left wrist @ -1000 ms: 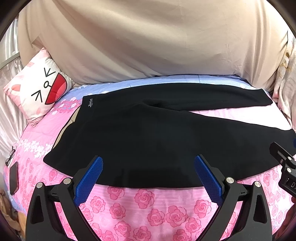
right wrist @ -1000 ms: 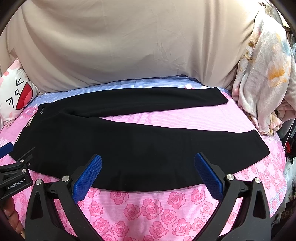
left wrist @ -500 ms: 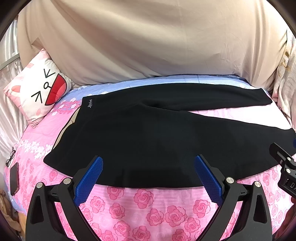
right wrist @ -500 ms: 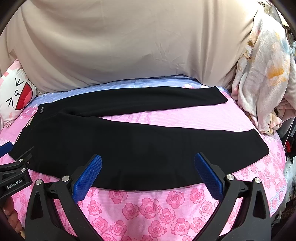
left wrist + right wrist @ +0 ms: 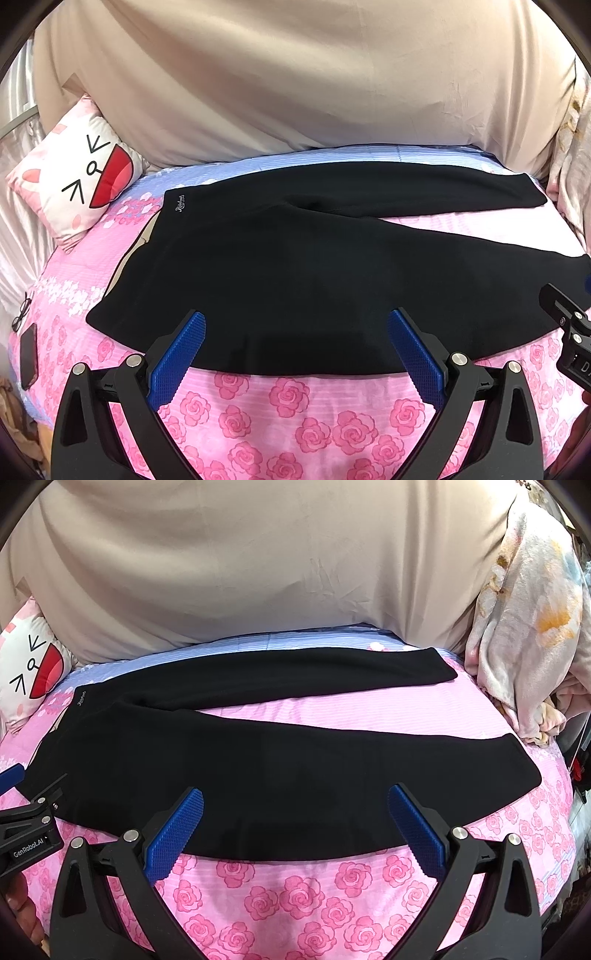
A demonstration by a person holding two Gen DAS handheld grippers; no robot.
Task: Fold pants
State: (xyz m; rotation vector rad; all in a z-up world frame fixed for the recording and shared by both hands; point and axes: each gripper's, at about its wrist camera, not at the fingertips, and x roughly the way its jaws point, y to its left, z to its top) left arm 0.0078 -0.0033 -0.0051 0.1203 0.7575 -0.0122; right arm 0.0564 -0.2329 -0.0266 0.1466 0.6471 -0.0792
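While the black pants (image 5: 295, 266) lie flat and unfolded across the pink rose-print bed (image 5: 295, 406), waistband toward the cat-face pillow (image 5: 74, 184) and the 2 legs splayed apart, we hold both tongs wide open and empty; left tongs (image 5: 295, 354) and right tongs (image 5: 295, 830) hover above the near leg's front edge

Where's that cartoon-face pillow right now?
The cartoon-face pillow sits at the bed's far left in both views, against the beige sheet, just beyond the black pants' waistband.
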